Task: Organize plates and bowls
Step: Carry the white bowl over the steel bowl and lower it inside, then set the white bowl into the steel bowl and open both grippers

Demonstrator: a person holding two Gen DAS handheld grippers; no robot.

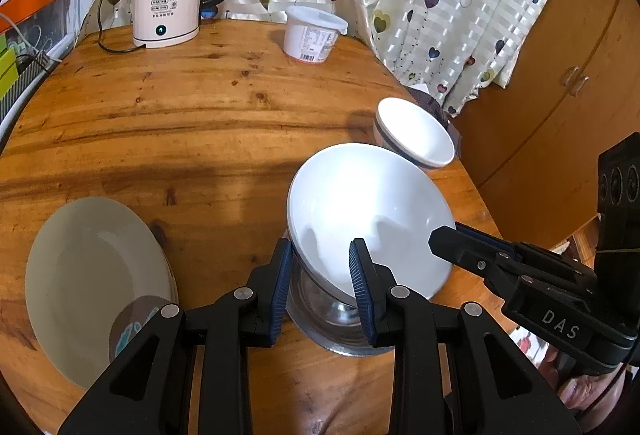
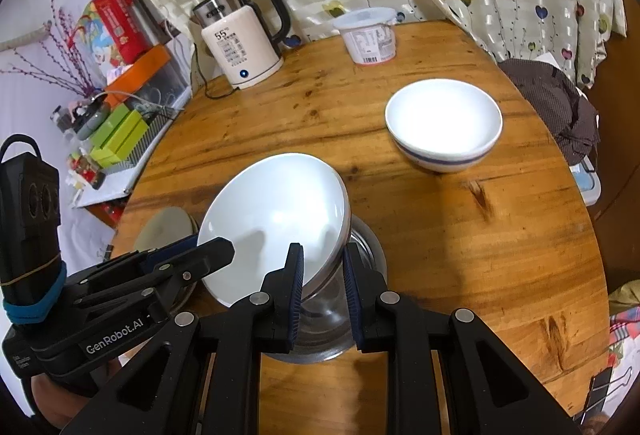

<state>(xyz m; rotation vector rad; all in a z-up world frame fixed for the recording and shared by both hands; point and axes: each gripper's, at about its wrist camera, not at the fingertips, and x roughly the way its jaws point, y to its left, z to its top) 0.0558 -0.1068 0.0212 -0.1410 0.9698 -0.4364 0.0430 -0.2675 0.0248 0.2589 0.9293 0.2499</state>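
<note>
White plate (image 1: 360,203): tilting on the steel bowl (image 1: 332,319) at the table's (image 1: 200,115) near edge. Left gripper (image 1: 322,287) and right gripper (image 2: 322,291) are pinching opposite rims, narrowly parted, likely sharing its weight for stacking.

Both my grippers angle downward side by side. Left gripper (image 1: 322,277) has its jaws clamped on something; right gripper (image 2: 322,285) is pinched tighter, coming in beside it.

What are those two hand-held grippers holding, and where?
Both clamp the tilted white ceramic plate at opposite rims: left hand-held gripper and right hand-held gripper.
</note>
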